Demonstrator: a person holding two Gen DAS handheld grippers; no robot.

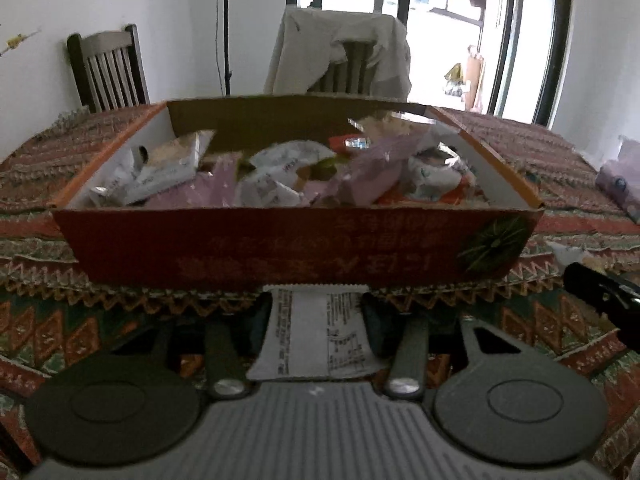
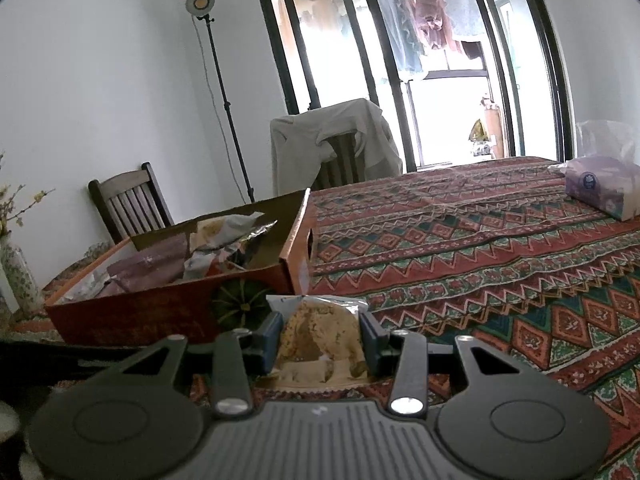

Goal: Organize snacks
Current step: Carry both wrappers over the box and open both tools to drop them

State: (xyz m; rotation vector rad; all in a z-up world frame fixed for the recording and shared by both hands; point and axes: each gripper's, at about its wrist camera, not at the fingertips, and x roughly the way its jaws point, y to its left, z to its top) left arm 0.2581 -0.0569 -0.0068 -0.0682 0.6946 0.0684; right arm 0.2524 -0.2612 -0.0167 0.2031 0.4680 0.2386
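An orange cardboard box [image 1: 280,248] stands on the patterned tablecloth, filled with several snack packets [image 1: 272,184] in white, pink and orange. Just in front of its near wall, my left gripper [image 1: 316,308] is shut on a white snack packet [image 1: 316,344] that shows its printed back. In the right wrist view the same box [image 2: 152,312] is at the left. My right gripper [image 2: 320,332] is shut on a clear-topped packet with a brown biscuit [image 2: 320,344], close to the box's near right corner.
A purple tissue pack [image 2: 600,188] lies at the far right of the table [image 2: 480,260]. A chair draped with a beige garment [image 1: 340,52] and a bare wooden chair [image 1: 108,68] stand behind the table. A flowered vase [image 2: 16,276] is at the left edge.
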